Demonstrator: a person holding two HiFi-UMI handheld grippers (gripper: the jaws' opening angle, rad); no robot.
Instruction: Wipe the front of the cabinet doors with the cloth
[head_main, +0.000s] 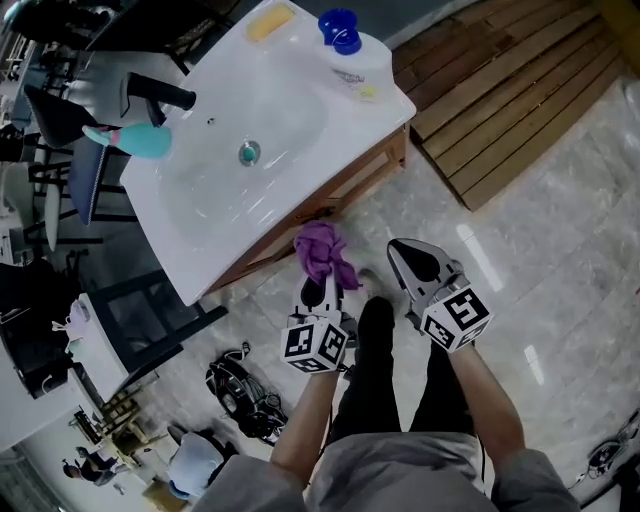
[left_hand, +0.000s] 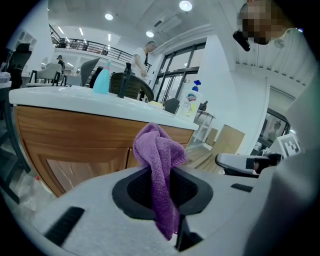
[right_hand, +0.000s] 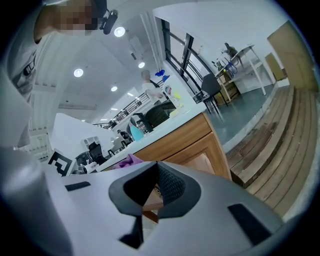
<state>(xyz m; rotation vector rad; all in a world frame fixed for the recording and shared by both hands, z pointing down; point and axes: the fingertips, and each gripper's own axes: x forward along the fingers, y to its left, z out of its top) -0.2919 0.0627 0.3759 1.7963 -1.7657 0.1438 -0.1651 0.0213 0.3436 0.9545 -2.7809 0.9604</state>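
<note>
A purple cloth (head_main: 325, 252) (left_hand: 159, 150) is pinched in my left gripper (head_main: 323, 285) (left_hand: 160, 175), which is shut on it; the cloth bunches up above the jaws and a tail hangs below. It is held just in front of the wooden cabinet doors (head_main: 345, 185) (left_hand: 75, 145) under the white basin, close to them; contact cannot be told. My right gripper (head_main: 405, 255) (right_hand: 156, 170) hovers to the right of the left one, shut with nothing in it, pointing at the cabinet's right door (right_hand: 200, 150).
The white basin top (head_main: 200, 200) carries a black tap (head_main: 160, 92), a teal bottle (head_main: 140, 140), a blue-capped bottle (head_main: 345, 35) and a yellow sponge (head_main: 270, 20). Wooden decking (head_main: 510, 90) lies to the right. A black bag (head_main: 240, 390) sits on the tiled floor at the left.
</note>
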